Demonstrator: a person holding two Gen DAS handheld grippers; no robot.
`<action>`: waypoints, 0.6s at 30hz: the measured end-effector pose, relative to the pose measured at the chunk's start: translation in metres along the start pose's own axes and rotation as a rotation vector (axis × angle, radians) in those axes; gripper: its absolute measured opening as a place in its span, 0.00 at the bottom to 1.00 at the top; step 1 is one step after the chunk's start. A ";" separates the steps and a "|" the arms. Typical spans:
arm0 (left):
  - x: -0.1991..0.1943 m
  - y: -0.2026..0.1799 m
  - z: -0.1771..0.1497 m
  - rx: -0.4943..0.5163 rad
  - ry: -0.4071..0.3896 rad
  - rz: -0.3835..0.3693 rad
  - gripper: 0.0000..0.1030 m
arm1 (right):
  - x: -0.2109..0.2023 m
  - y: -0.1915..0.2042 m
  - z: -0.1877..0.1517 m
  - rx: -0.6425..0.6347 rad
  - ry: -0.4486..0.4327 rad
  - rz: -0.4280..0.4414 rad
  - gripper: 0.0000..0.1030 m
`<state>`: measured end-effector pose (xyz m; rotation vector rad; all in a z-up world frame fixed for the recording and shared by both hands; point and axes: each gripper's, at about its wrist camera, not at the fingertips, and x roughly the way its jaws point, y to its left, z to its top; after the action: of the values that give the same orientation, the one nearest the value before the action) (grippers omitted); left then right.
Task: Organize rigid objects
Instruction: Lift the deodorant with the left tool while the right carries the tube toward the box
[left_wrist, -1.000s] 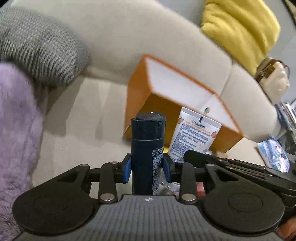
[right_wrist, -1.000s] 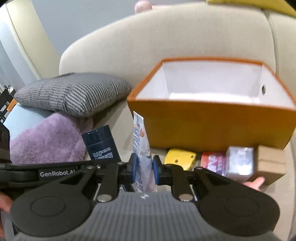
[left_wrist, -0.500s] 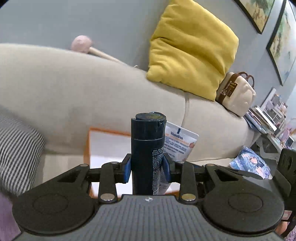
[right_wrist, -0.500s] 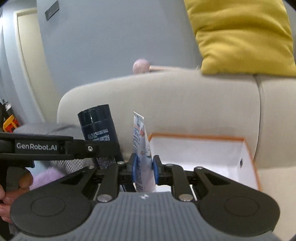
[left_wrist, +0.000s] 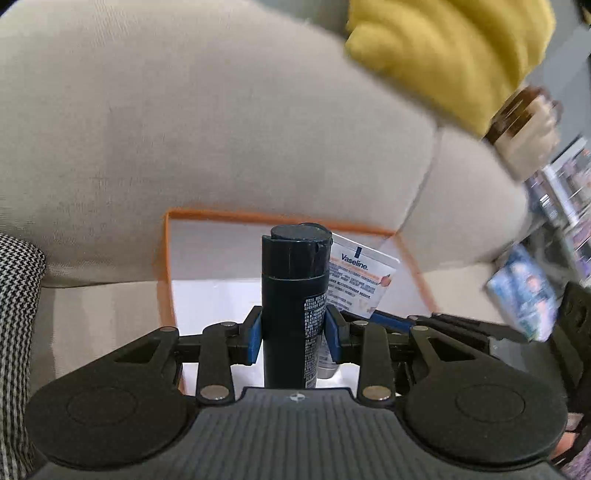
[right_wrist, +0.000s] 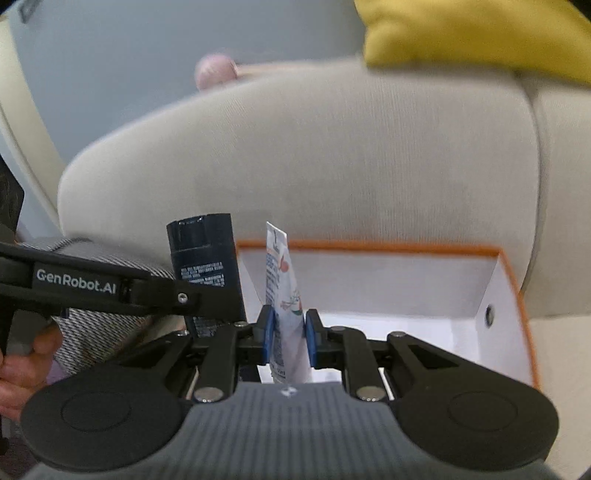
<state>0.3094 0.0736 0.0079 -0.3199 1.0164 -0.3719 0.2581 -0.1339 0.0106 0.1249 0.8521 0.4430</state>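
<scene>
Both grippers are held up side by side over the near edge of an orange box (right_wrist: 509, 280), and both are pointed toward the back of a beige sofa (left_wrist: 221, 129). The left gripper (left_wrist: 294, 334) is shut tight on a dark blue bottle (left_wrist: 294, 295), which is pinched by the blue fingers (left_wrist: 255, 334) on both sides. The bottle is held upright, with its flat cap at the top and small white print on its side. The right gripper (right_wrist: 287, 334) is closed on a white Vaseline tube (right_wrist: 282, 291), which is squeezed thin between its blue fingers (right_wrist: 266, 334). The tube is held upright too, with its flat sealed end on top and its cap end down behind the gripper. In the left view the tube (left_wrist: 360, 277) is seen just behind and to the right of the bottle, with the word Vaseline on it. In the right view the bottle (right_wrist: 205, 258) is seen just to the left of the tube, near the box's left wall. The box is white inside, and a small round hole is seen in its right wall. The box is set on the sofa seat, close against the backrest. A yellow cushion (right_wrist: 480, 37) is seen on top of the backrest. A black and white checked pillow (left_wrist: 16, 314) is seen to the left of the box. A hand (right_wrist: 26, 362) is wrapped around the left gripper's handle.
</scene>
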 end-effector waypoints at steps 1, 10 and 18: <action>0.010 0.001 0.002 0.008 0.031 0.029 0.38 | 0.009 -0.004 0.000 0.011 0.021 0.002 0.18; 0.063 -0.001 0.015 0.078 0.222 0.160 0.37 | 0.069 -0.030 0.001 0.093 0.220 0.086 0.17; 0.083 -0.020 0.025 0.169 0.305 0.269 0.35 | 0.091 -0.037 0.000 0.161 0.283 0.103 0.18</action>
<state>0.3675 0.0216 -0.0341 0.0293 1.3004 -0.2642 0.3219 -0.1283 -0.0630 0.2598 1.1637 0.4957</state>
